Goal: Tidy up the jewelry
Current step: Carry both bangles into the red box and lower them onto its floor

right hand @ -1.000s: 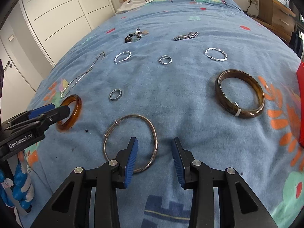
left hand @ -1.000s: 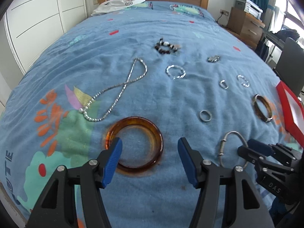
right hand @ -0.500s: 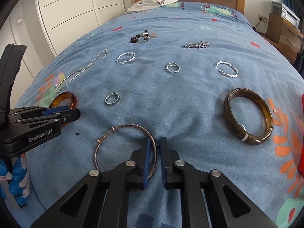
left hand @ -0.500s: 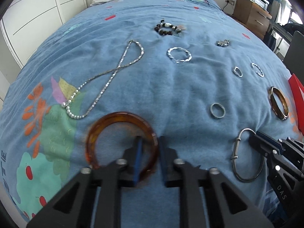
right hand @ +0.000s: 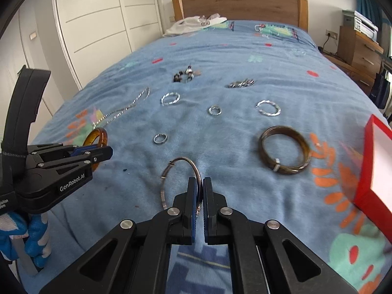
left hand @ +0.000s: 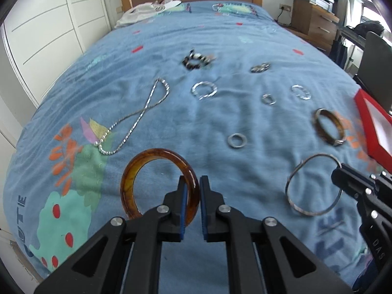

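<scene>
Grippers (left hand: pixel 192 202) (right hand: pixel 200 199) downward-tilted (bangles pinched)

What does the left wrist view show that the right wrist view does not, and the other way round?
Only the left wrist view shows the left tool from behind, clamped on the amber bangle, and the necklace's beaded end. Only the right wrist view shows the right tool from behind, pinching the thin silver bangle, plus a blue glove at lower left. Both show both tools, both held bangles, the dark bangle, the red box and the bed's blue blanket.
</scene>
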